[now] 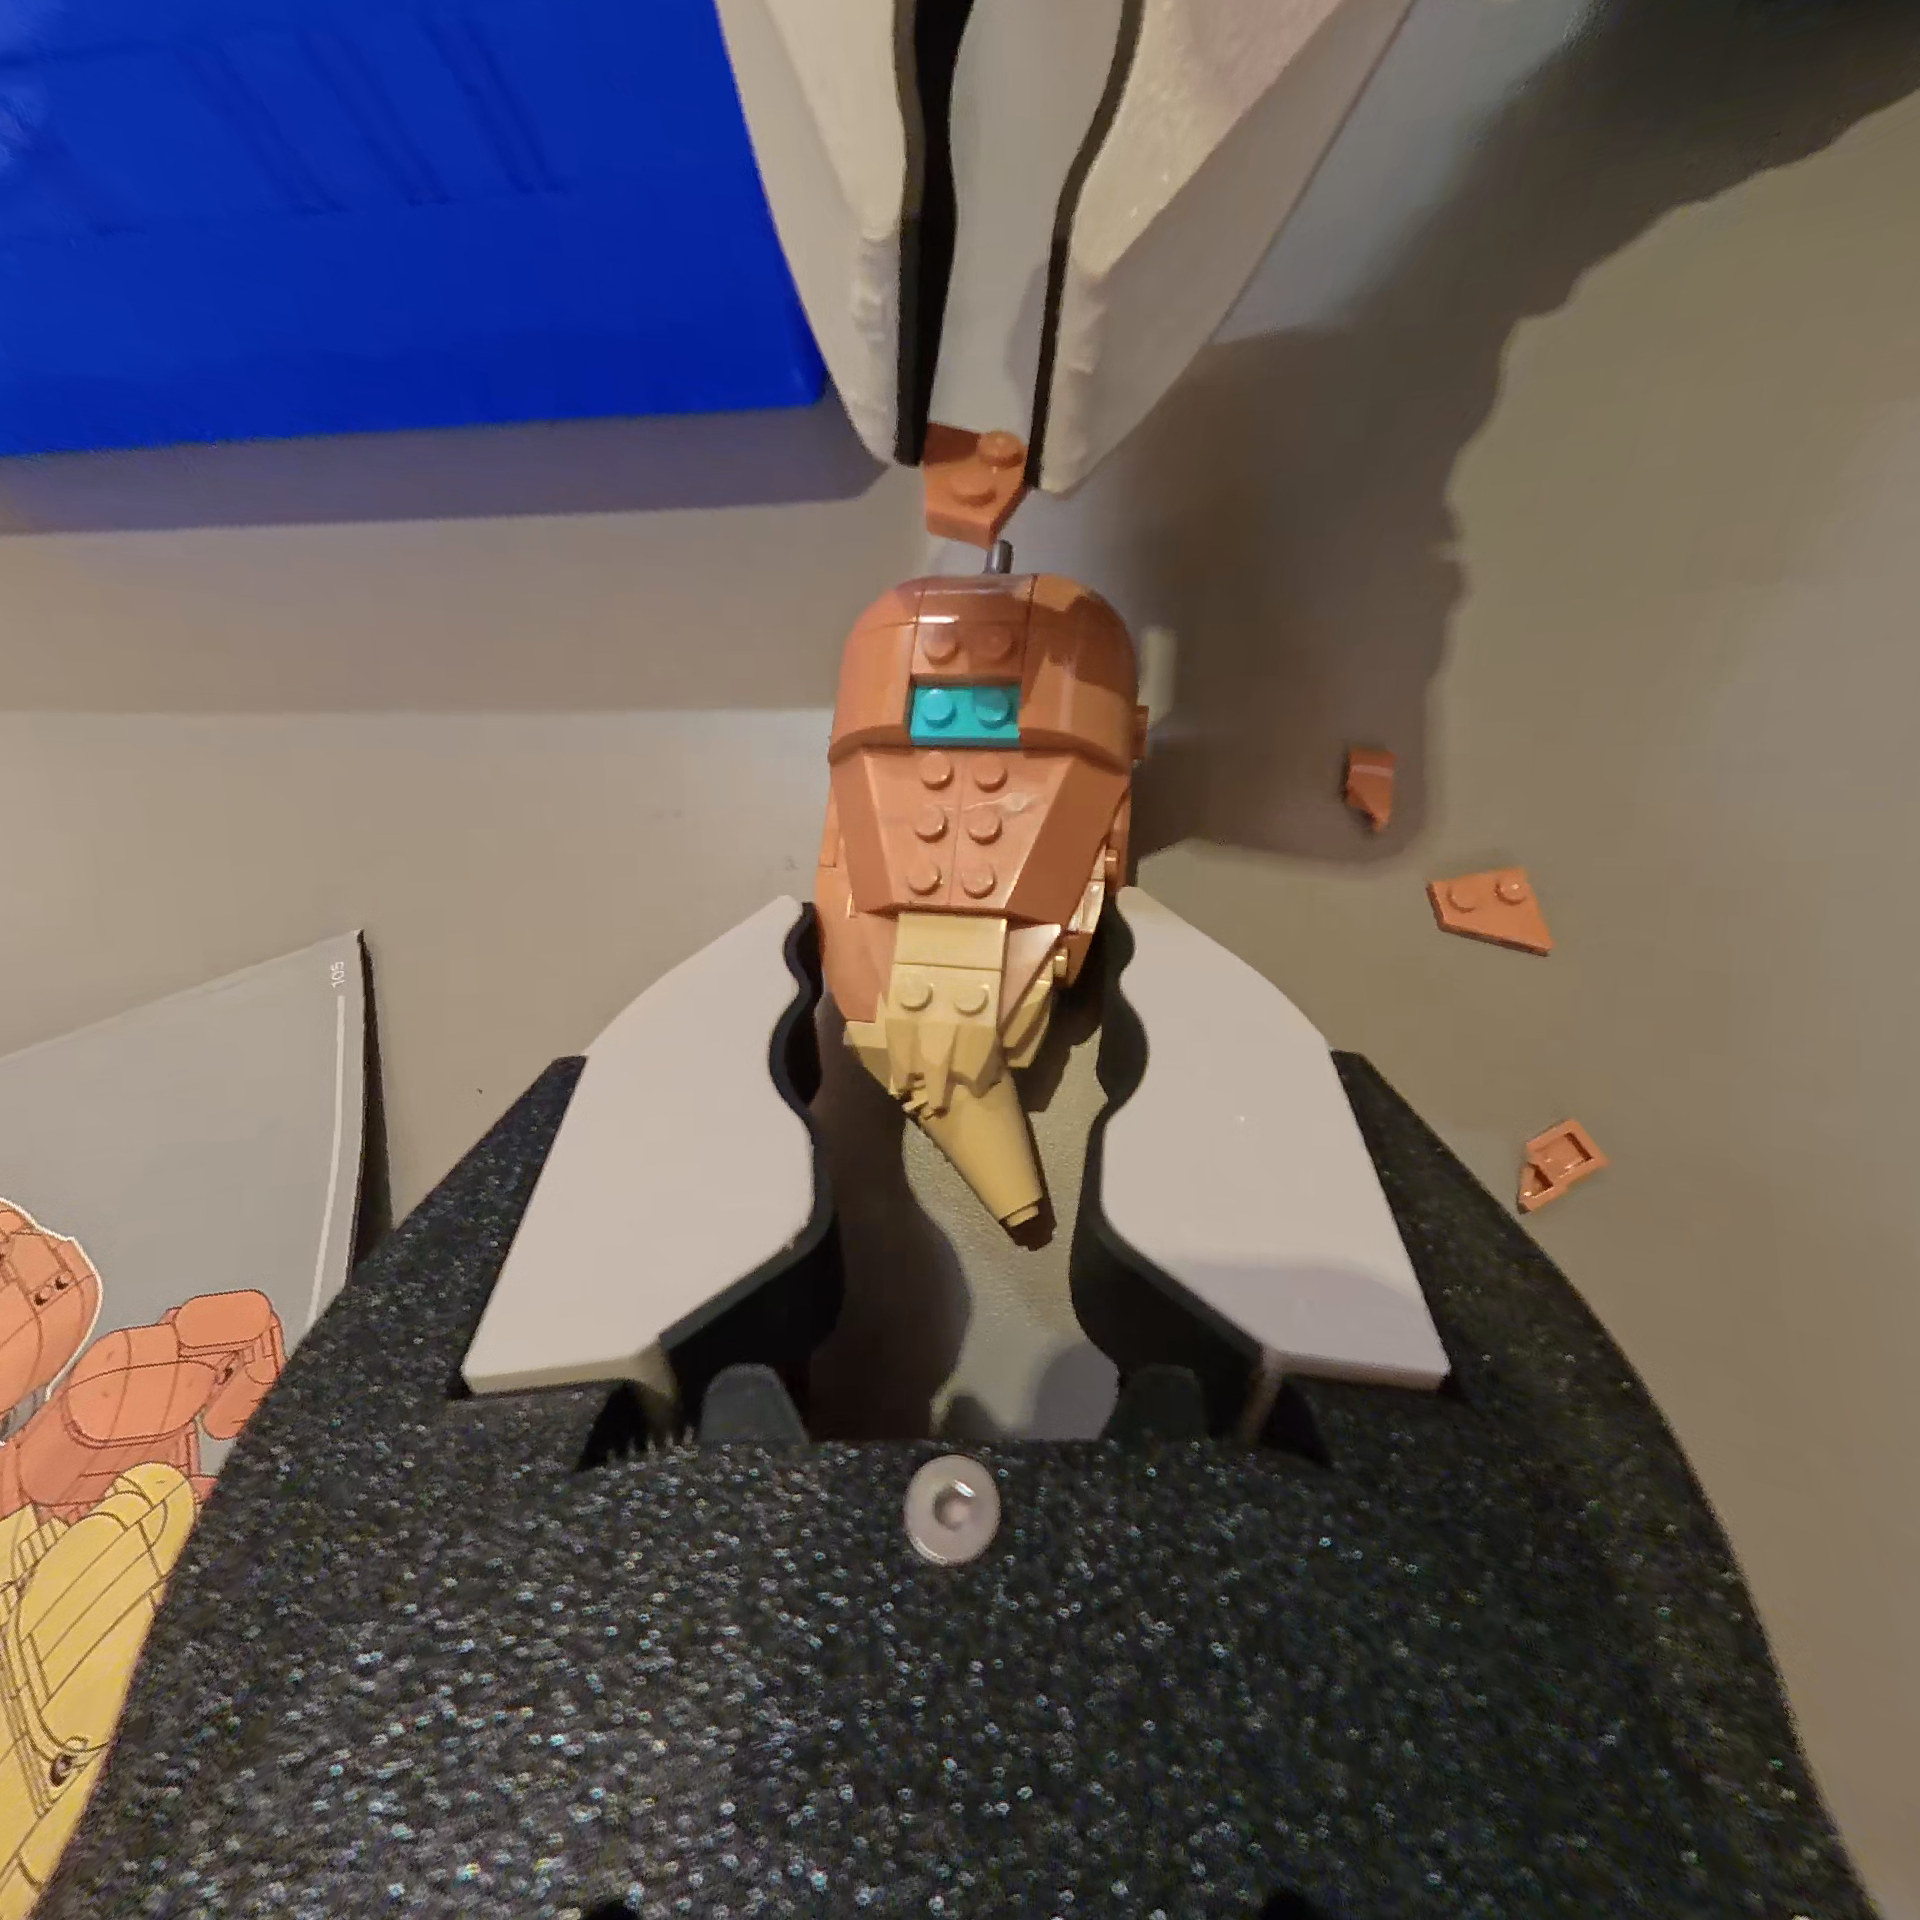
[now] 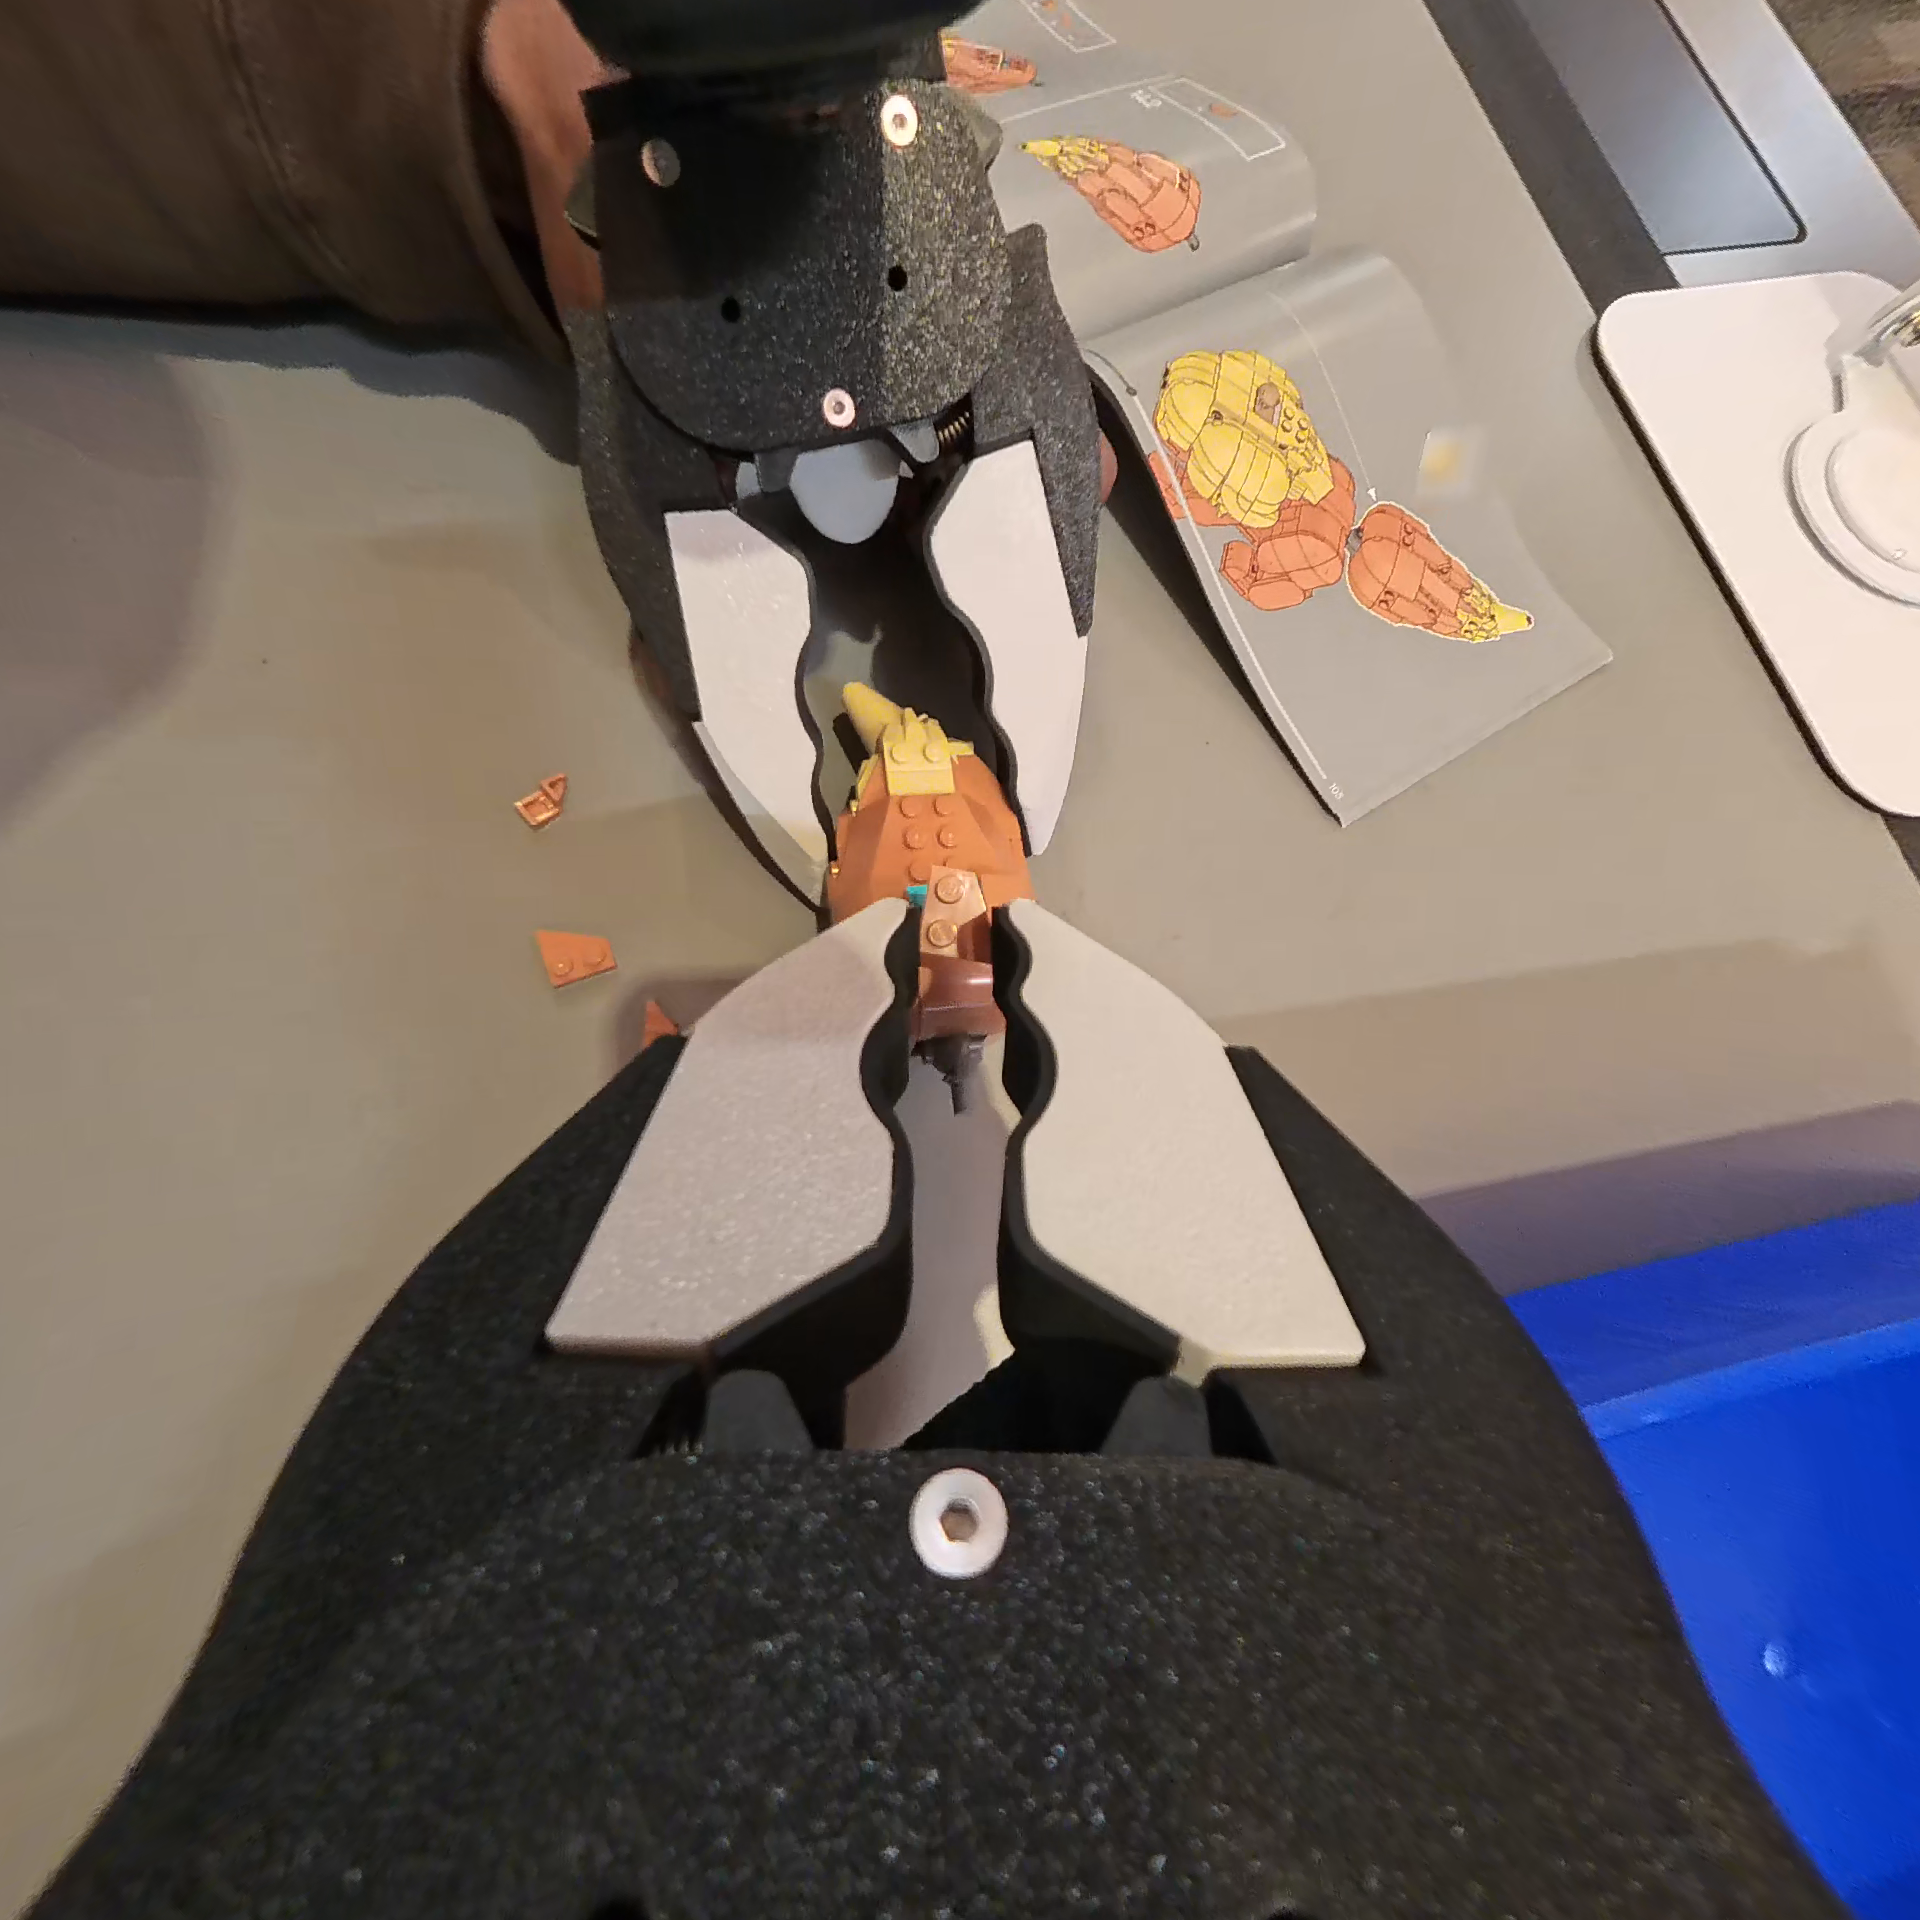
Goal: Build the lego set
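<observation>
I hold the brown lego model [image 1: 966,831] in my left gripper [image 1: 961,966], its fingers [image 1: 665,1132] clamped on the model's lower sides just above the tan pointed tip [image 1: 987,1132], which hangs between them over the grey table [image 1: 520,779]. Just beyond the model's far end, where a small grey pin [image 1: 1003,556] sticks out, my right gripper [image 1: 971,473] comes in from the opposite side with its fingers pinched on a small brown wedge plate [image 1: 971,488], which rides close above the model but, as far as I can tell, is not yet seated.

I judge the step in hand to be fitting this plate onto the studs at the model's far end, near the teal plate [image 1: 964,715]. The next move calls for squaring the tilted plate over its studs and pressing down while my left grip resists the push.

Three loose brown pieces [image 1: 1491,912] lie on the table to the side, well apart from the model.

Farther off, an open instruction booklet [image 2: 1382,540] shows drawings of an orange and yellow build; it carries small print, and no brand mark shows anywhere. A blue bin [image 1: 364,208] and a white coaster [image 2: 1704,499] sit at the table's edges.
</observation>
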{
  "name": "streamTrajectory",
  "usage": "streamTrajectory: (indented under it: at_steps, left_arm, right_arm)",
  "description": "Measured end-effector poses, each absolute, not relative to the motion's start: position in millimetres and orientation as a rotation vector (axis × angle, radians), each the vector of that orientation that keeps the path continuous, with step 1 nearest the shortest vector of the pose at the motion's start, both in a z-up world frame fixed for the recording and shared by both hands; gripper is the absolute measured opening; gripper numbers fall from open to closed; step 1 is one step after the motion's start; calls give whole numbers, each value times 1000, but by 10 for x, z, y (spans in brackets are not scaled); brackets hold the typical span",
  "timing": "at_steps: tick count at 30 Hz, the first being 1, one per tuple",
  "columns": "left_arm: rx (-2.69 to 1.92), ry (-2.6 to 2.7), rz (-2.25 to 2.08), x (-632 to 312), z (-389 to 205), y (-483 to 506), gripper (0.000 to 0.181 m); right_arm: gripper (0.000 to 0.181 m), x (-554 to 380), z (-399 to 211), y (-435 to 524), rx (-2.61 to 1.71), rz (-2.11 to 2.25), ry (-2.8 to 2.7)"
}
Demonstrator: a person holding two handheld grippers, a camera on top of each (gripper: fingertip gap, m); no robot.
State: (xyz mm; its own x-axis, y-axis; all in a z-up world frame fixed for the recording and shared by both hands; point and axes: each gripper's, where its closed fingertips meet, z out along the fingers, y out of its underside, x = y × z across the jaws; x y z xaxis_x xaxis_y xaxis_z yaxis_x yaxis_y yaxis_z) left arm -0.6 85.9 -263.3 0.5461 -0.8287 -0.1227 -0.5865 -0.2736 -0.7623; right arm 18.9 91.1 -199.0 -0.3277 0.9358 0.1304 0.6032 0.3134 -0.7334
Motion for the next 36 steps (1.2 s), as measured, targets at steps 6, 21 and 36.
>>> streamTrajectory:
  at_steps: [6, 21, 36]
  left_arm:
    - [-1954, 1154, -365, 16, -2616, 845, 51]
    - [-1916, 1183, -357, 23, -2599, 758, 51]
    - [-1881, 1205, -352, 29, -2584, 724, 51]
  right_arm:
    - [13, 144, -1975, 885, -1344, 776, -2090]
    - [13, -25, -2220, 739, -1355, 707, -2273]
    - [74, 191, -2348, 782, -1463, 864, -2094]
